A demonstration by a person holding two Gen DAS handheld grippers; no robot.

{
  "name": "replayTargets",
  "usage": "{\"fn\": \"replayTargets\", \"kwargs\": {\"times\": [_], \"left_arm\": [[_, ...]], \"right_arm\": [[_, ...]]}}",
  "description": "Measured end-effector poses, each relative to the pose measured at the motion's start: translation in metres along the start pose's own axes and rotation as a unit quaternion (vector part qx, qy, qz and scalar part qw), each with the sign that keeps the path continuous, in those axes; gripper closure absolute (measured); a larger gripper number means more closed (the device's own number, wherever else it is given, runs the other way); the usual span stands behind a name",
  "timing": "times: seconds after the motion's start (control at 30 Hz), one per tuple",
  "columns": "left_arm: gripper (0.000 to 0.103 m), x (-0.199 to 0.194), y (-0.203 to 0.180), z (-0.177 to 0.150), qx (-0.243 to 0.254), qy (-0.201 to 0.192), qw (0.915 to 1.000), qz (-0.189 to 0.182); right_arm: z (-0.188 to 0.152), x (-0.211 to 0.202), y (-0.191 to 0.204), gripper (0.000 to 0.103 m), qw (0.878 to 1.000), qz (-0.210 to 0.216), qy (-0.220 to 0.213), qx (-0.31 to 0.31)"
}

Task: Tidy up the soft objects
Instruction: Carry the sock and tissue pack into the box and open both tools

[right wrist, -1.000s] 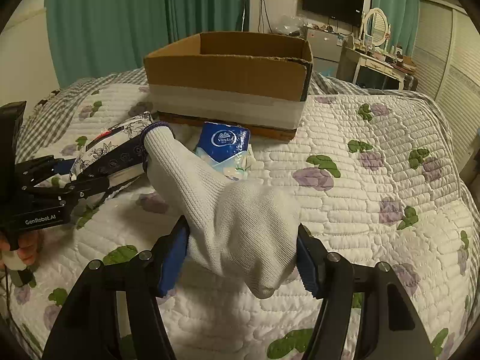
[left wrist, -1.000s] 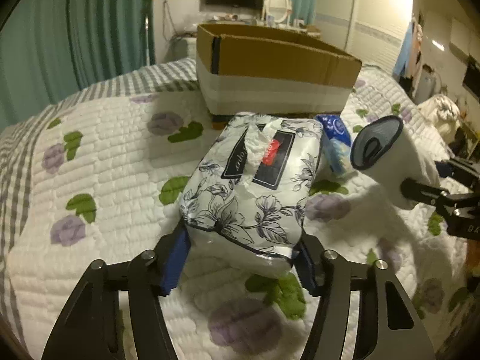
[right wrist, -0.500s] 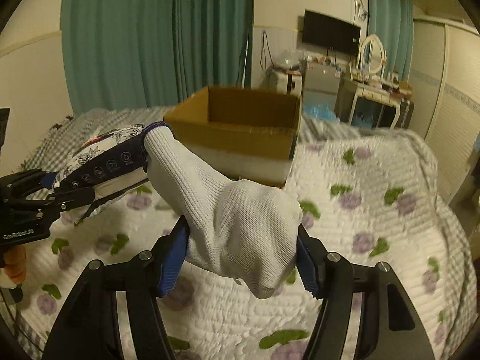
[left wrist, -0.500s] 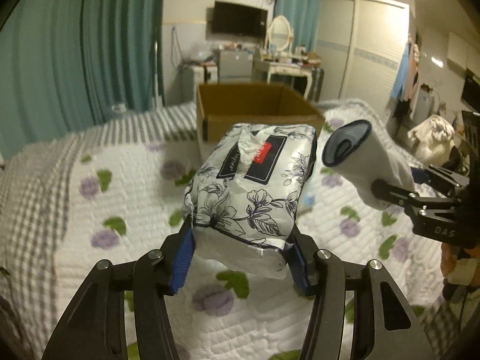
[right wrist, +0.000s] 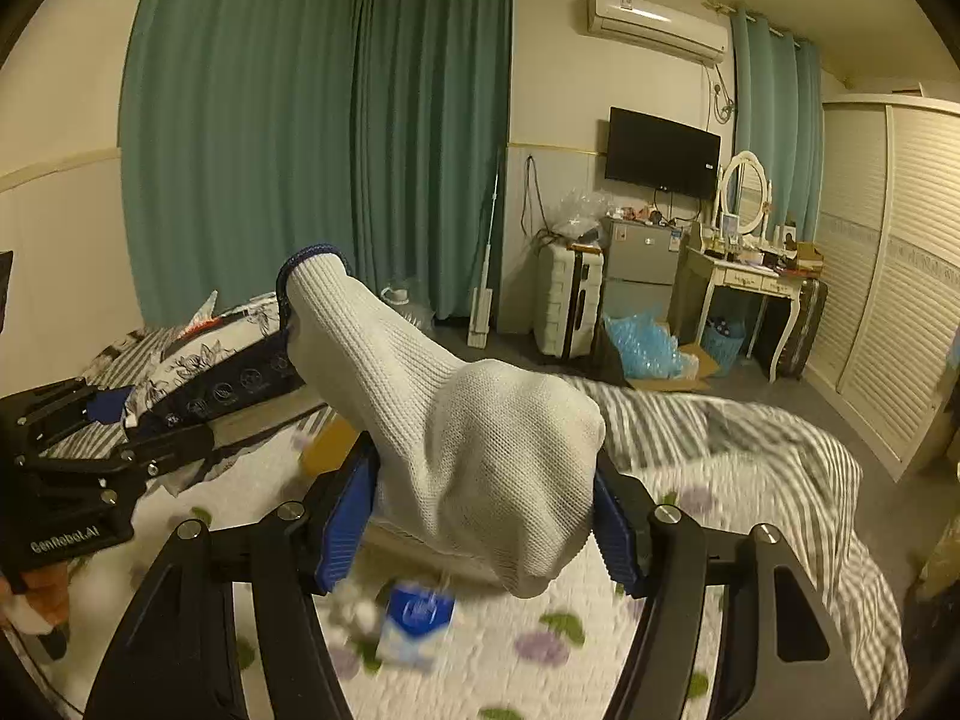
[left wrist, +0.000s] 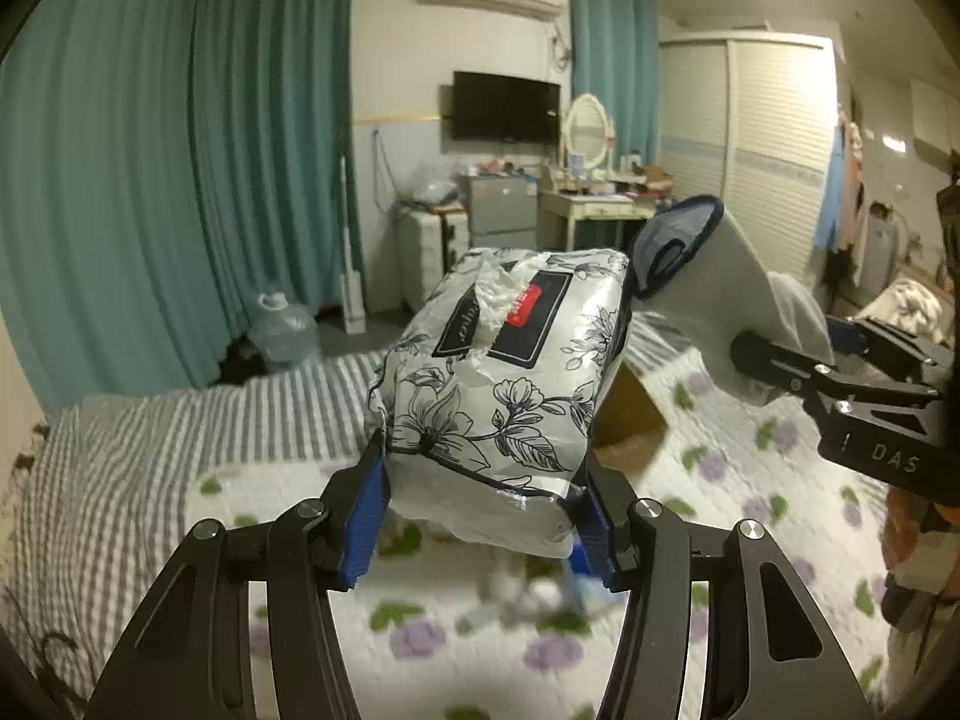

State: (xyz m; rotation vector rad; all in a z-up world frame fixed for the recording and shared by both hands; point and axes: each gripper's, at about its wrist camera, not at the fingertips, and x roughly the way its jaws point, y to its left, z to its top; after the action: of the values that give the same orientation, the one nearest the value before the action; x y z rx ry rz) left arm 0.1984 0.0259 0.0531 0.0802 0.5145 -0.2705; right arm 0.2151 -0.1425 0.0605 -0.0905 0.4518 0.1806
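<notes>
cardboard box [left wrist: 624, 414] mostly hidden behind tissue pack [left wrist: 498, 372], blue packet [right wrist: 414, 624] blurred

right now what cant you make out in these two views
- cardboard box: left wrist view, mostly hidden behind the floral tissue pack in the left gripper; its inside is unseen.
- blue tissue packet: right wrist view, motion-blurred on the quilt, print unreadable.
- White glove in the right gripper: its finger end is bunched between the pads.
- Small pale item: left wrist view, too blurred to identify.
</notes>
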Motion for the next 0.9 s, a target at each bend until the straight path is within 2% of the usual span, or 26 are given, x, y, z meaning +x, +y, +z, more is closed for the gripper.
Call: {"fn": "replayTargets", "kwargs": {"times": [0.17,0.33,0.53,0.63,0.67,0.73,0.9], "left_arm": [[0.049,0.063,0.008,0.016,0.012,0.023,0.9994,0.024],[0.049,0.125,0.003,0.011,0.024,0.05,0.9977,0.038],[0.047,0.166,0.003,-0.001,0.02,0.068,0.9964,0.046],[0.04,0.166,-0.007,0.001,0.04,0.055,0.9964,0.05],[0.039,0.164,-0.009,0.001,0.043,0.052,0.9965,0.048],[0.034,0.163,-0.009,0.003,0.037,0.052,0.997,0.044],[0.034,0.147,-0.01,0.014,0.023,0.053,0.9978,0.034]], "right_arm": [[0.019,0.056,-0.001,0.038,1.0,-0.008,0.017,-0.005],[0.017,0.121,-0.006,0.038,0.999,-0.003,0.045,0.017],[0.008,0.175,-0.017,0.038,0.997,-0.009,0.068,0.021],[0.005,0.183,-0.023,0.031,0.997,0.001,0.065,0.032],[0.004,0.184,-0.024,0.024,0.997,0.007,0.065,0.033],[0.006,0.183,-0.024,0.015,0.997,0.014,0.064,0.031],[0.018,0.147,-0.023,0.011,0.999,-0.011,0.039,0.017]]}}
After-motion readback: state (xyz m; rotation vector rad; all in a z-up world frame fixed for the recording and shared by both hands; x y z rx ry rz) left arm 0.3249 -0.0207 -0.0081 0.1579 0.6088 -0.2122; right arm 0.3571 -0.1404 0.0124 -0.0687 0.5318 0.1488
